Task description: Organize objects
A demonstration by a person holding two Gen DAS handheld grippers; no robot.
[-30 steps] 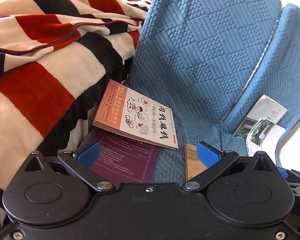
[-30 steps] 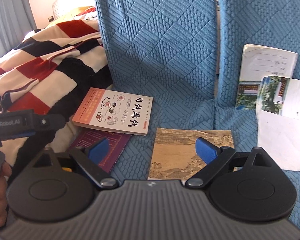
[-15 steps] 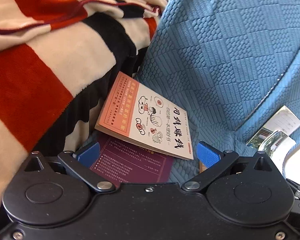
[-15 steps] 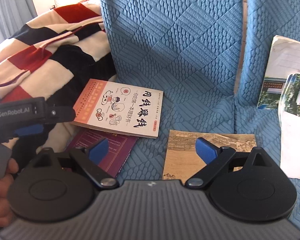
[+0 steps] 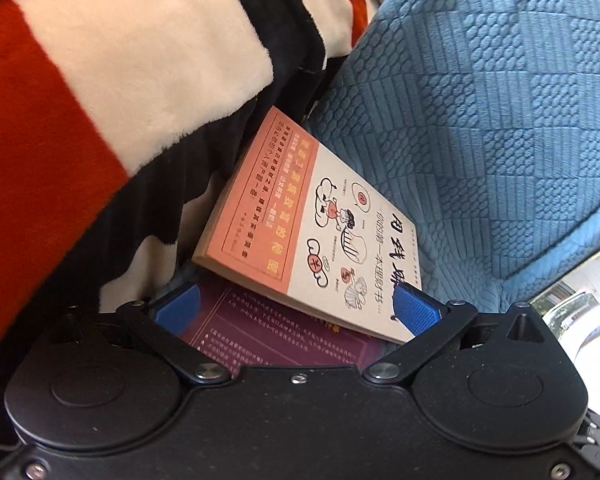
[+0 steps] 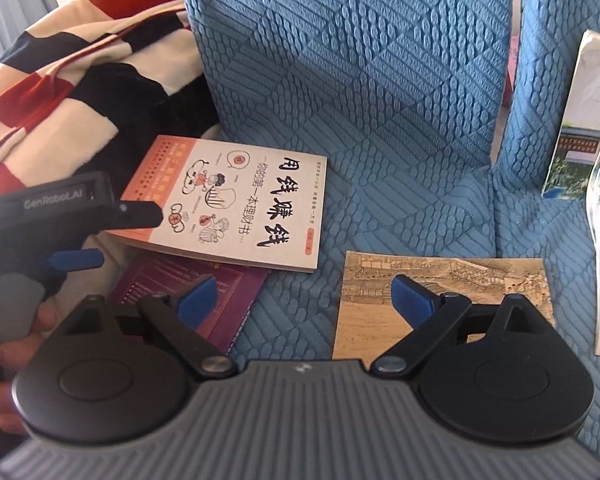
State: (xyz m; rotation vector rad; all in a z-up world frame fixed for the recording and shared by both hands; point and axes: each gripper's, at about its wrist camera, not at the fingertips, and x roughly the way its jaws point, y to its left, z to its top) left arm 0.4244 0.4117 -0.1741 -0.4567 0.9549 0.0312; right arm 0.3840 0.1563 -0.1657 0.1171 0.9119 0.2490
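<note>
Closer than a second before, the left gripper (image 5: 296, 304) spread its fingers wide around the orange book (image 5: 308, 232); the right gripper (image 6: 306, 300) stayed wide open, empty, right of that book.

A blue quilted sofa seat (image 6: 400, 216) carries a striped blanket (image 6: 72, 92) at its left edge, a purple book (image 6: 188, 292) beside it, a tan booklet (image 6: 444, 280) mid-seat, and pamphlets (image 6: 584, 128) at right.

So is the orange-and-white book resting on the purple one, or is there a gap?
Touching. In the right wrist view the orange-and-white book lies across the purple book's far edge, overlapping it with no gap visible; the left wrist view shows the same overlap.
</note>
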